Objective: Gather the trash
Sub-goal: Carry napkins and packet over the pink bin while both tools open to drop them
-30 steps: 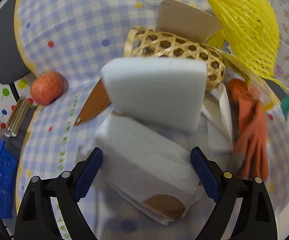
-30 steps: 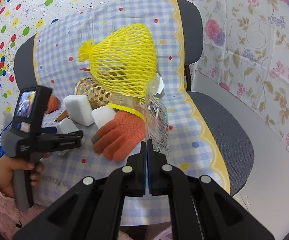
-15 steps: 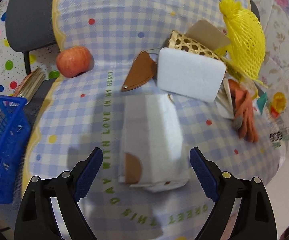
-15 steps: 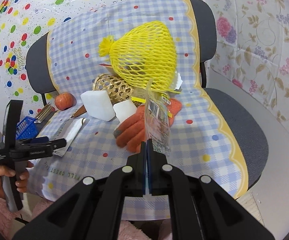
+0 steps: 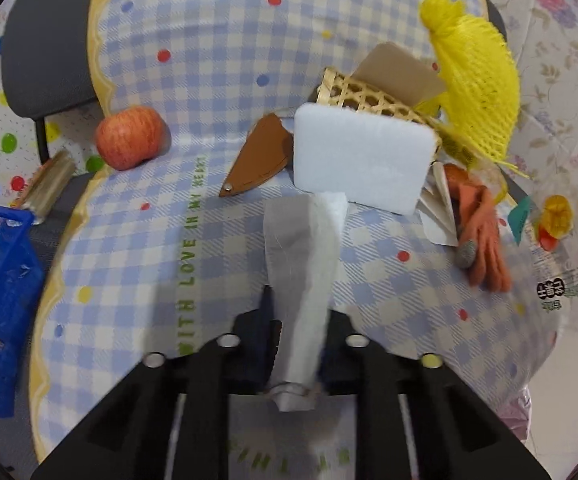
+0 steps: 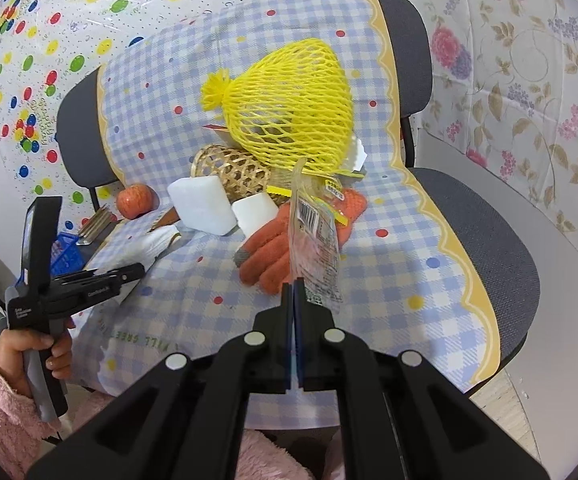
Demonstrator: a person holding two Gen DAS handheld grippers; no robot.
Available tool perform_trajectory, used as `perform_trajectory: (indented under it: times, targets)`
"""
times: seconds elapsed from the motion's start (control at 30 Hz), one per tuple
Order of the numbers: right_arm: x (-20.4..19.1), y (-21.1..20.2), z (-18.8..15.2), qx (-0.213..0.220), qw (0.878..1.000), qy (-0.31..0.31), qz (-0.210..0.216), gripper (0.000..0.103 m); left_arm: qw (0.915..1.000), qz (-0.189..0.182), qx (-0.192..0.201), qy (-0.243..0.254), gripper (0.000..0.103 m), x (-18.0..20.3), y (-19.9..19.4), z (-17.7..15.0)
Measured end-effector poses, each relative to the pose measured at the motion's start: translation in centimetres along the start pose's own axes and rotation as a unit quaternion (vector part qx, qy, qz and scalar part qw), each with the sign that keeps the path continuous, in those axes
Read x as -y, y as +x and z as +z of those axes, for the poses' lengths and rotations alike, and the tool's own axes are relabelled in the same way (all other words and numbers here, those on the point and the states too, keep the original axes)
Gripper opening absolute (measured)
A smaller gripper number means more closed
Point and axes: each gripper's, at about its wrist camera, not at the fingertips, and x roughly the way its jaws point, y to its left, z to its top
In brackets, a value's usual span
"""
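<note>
On the checked cloth (image 5: 209, 80) we read green capitals, "WITH LOVE IN MY", running up just left of the white paper (image 5: 309, 264); its last word is blurred. Along the cloth's front edge we make out "WILL GREET". The clear wrapper (image 6: 315, 240) carries a barcode and print too small to read. The left gripper (image 6: 139, 270) bears illegible white lettering.
</note>
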Motion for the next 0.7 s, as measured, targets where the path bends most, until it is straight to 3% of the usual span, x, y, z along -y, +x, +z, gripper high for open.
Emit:
perform_trajectory:
  times: [0.2,0.37,0.7]
  targets:
    - [-0.4,-2.1,-0.5,0.008,1.0,0.002,0.018,0.002,0.9976,-0.038,0.051,0.027,0.012,3.6,-6.8,-1.5]
    - [-0.3,-4.5,-1.3,0.014,1.0,0.005,0.023,0.002,0.9904,-0.068,0.1,0.067,0.012,8.0,-12.6,-2.2]
    - [1.7,-11.6,-4.5,0.041,0.999,0.018,-0.014,0.002,0.9725,-0.133,0.138,0.133,0.012,16.2,-17.6,-4.4]
